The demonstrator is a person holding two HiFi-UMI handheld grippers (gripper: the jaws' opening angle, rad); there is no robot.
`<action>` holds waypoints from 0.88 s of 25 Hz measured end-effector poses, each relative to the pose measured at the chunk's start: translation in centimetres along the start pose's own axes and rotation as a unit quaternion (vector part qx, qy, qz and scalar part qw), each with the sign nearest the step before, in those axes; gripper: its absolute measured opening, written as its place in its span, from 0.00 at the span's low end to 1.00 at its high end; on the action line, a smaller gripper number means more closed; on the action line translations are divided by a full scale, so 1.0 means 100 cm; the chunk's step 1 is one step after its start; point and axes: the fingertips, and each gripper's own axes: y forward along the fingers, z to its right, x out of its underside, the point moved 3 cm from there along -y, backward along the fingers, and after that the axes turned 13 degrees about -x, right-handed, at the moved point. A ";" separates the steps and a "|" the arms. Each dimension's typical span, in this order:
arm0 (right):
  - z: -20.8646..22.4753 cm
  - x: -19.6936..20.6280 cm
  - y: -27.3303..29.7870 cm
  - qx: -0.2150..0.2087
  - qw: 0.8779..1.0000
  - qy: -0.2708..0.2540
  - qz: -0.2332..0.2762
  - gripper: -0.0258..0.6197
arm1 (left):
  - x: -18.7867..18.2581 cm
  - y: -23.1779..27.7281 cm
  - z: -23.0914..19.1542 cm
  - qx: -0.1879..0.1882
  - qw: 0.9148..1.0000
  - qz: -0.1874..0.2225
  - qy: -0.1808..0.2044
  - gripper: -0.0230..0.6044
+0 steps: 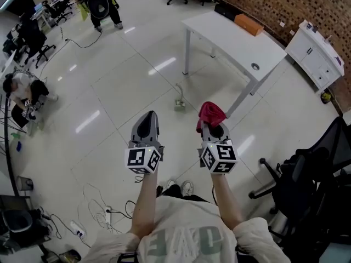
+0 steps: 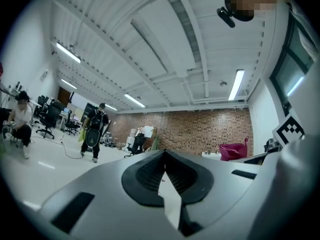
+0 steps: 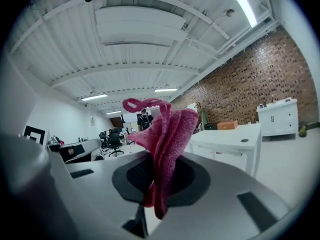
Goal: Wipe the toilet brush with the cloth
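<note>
A pink-red cloth [image 1: 210, 114] is bunched up and pinched in my right gripper [image 1: 213, 126], which is shut on it and held level over the tiled floor. In the right gripper view the cloth [image 3: 165, 139] stands up from between the closed jaws. My left gripper [image 1: 147, 126] is beside it at the same height, shut with nothing between its jaws. The left gripper view shows that gripper [image 2: 165, 156] closed and the cloth [image 2: 232, 150] off to its right. No toilet brush shows in any view.
A white table [image 1: 233, 43] with an orange box [image 1: 248, 24] stands ahead to the right, a white cabinet [image 1: 317, 53] by the brick wall. A black office chair [image 1: 307, 174] is close on my right. Cables and a power strip [image 1: 77, 228] lie at lower left. A person [image 1: 101, 4] stands far ahead, another person [image 1: 24, 92] crouches at left.
</note>
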 end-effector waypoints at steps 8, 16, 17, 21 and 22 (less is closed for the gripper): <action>-0.050 -0.011 -0.035 -0.005 1.000 -0.020 0.004 0.09 | -0.033 -0.048 -0.005 0.001 0.999 0.029 -0.026 0.05; -0.090 0.005 -0.049 -0.005 0.999 -0.032 0.008 0.09 | -0.029 -0.085 -0.025 0.008 0.999 0.026 -0.030 0.04; -0.092 0.008 -0.048 -0.005 0.999 -0.031 0.008 0.09 | -0.027 -0.086 -0.029 0.008 0.999 0.025 -0.030 0.04; -0.097 0.016 -0.041 -0.006 1.000 -0.030 0.007 0.09 | -0.021 -0.084 -0.037 0.006 0.999 0.021 -0.030 0.04; -0.098 0.017 -0.040 -0.007 0.999 -0.030 0.007 0.09 | -0.020 -0.083 -0.038 0.006 0.999 0.020 -0.031 0.04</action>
